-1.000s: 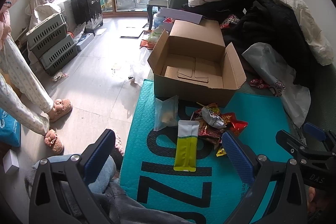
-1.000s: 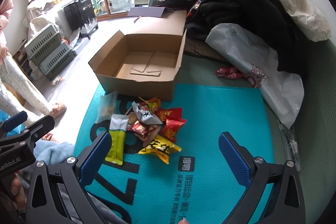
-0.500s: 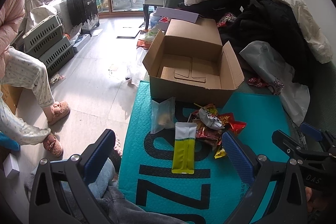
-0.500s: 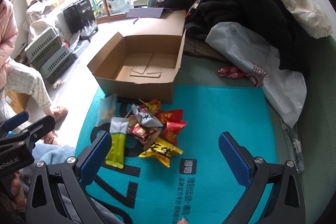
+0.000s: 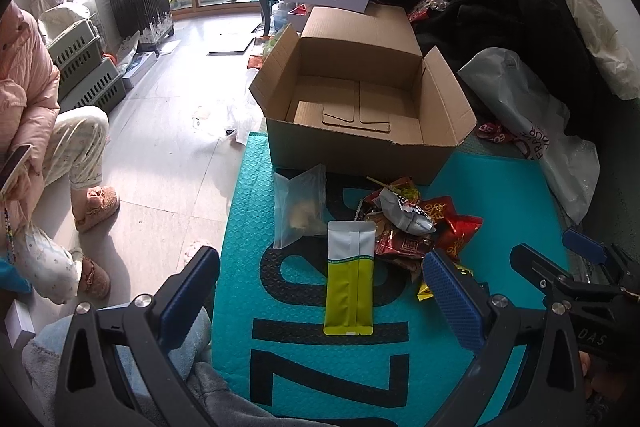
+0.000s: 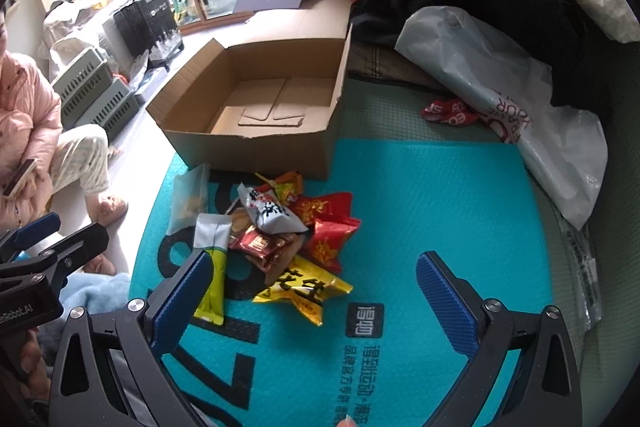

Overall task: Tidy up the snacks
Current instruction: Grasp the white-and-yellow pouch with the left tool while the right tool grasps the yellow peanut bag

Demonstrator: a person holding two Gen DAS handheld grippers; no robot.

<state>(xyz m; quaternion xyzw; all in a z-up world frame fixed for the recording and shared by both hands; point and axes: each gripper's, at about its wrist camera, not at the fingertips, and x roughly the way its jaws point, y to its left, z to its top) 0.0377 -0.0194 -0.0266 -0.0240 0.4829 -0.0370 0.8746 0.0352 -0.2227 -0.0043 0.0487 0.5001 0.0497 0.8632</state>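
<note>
Closer now: compared with a second ago, both wrist views sit nearer the snack pile and the cardboard box (image 5: pixel 360 107), which fills more of each frame; nothing on the mat has shifted. Left gripper (image 5: pixel 320 291) is spread wide and carrying nothing, its fingers straddling the yellow-green sachet (image 5: pixel 350 291), which lies flat on the teal mat (image 5: pixel 512 195) with its white end toward the box. Right gripper (image 6: pixel 316 299) is likewise wide and empty, hovering over the near edge of the pile, with the yellow peanut packet (image 6: pixel 304 293) between its fingers from this angle. Clear bag (image 5: pixel 298 205) lies just left of the sachet's top, its upper edge touching or nearly touching the box front; fisheye makes that hard to call. Crumpled silver-white packet (image 5: pixel 404 209) sits on top of the red packets (image 5: pixel 456 227) and a dark red wrapper (image 5: pixel 400 243), all heaped just in front of the box. Box is open, flaps up, with no snacks inside, only loose cardboard inserts on its floor. Bystander in pink jacket (image 5: pixel 24 75) is seated at far left, off the mat. Judgement: the approach has started but no pick is made, so sorting is at its beginning. Sachet looks the easiest first grab for the left, being flat, isolated and already aligned between the fingers.
</note>
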